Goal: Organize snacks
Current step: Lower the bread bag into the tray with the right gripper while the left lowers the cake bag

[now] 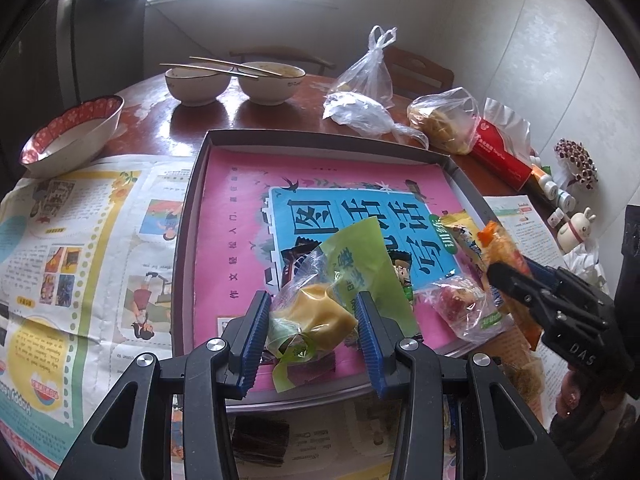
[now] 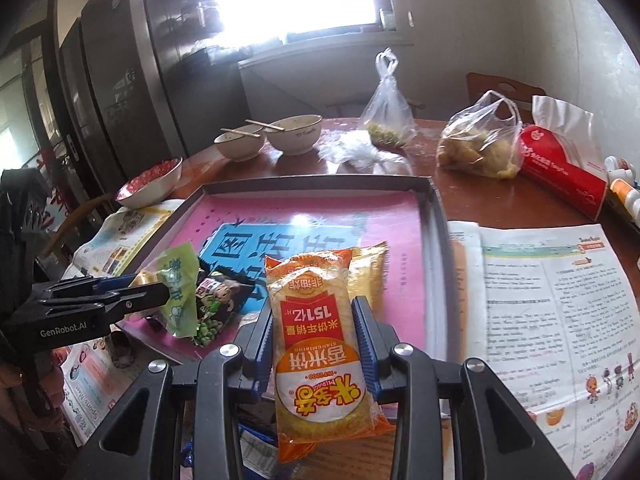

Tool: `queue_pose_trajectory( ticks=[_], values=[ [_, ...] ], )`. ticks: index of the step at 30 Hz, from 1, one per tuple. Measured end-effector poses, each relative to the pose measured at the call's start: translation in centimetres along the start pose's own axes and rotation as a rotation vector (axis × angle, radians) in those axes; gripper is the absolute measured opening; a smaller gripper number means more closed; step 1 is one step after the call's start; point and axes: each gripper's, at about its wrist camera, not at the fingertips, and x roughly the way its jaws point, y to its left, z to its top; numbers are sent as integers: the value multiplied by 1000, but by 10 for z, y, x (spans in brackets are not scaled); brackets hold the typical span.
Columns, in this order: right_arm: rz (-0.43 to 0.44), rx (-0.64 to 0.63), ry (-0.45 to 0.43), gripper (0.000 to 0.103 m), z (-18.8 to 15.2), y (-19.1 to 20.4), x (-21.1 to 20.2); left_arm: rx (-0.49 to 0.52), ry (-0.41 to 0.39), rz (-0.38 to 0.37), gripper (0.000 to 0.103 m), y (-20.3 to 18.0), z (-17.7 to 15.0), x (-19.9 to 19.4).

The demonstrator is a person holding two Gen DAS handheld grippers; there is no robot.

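Observation:
A grey tray (image 1: 188, 216) lined with a pink and blue book cover sits in front of me; it also shows in the right wrist view (image 2: 434, 216). My left gripper (image 1: 310, 304) is shut on a green and yellow wrapped snack (image 1: 320, 316) over the tray's near edge. My right gripper (image 2: 312, 312) is shut on an orange rice cracker pack (image 2: 316, 344) over the tray's near right corner. A dark snack pack with green peas (image 2: 216, 304) and a clear wrapped red sweet (image 1: 460, 304) lie in the tray.
Newspaper (image 1: 80, 240) covers the brown table around the tray. Two bowls with chopsticks (image 1: 236, 80) and a red-rimmed bowl (image 1: 76, 132) stand at the back left. Plastic bags (image 1: 368, 92), a red tissue pack (image 1: 500, 152) and small bottles (image 1: 556, 192) stand at the back right.

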Motion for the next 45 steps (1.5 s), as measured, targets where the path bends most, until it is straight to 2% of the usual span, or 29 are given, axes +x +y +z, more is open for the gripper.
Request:
queue_pose_trajectory(
  ticks=[11, 30, 45],
  values=[
    [10, -16, 10, 36, 1, 13, 12, -7, 0, 0, 45, 3, 0, -1],
    [-71, 4, 0, 36, 0, 0, 8, -11, -4, 16, 45, 4, -1, -5],
    [-36, 38, 6, 36, -1, -8, 3, -12, -5, 21, 45, 5, -2, -7]
  ],
)
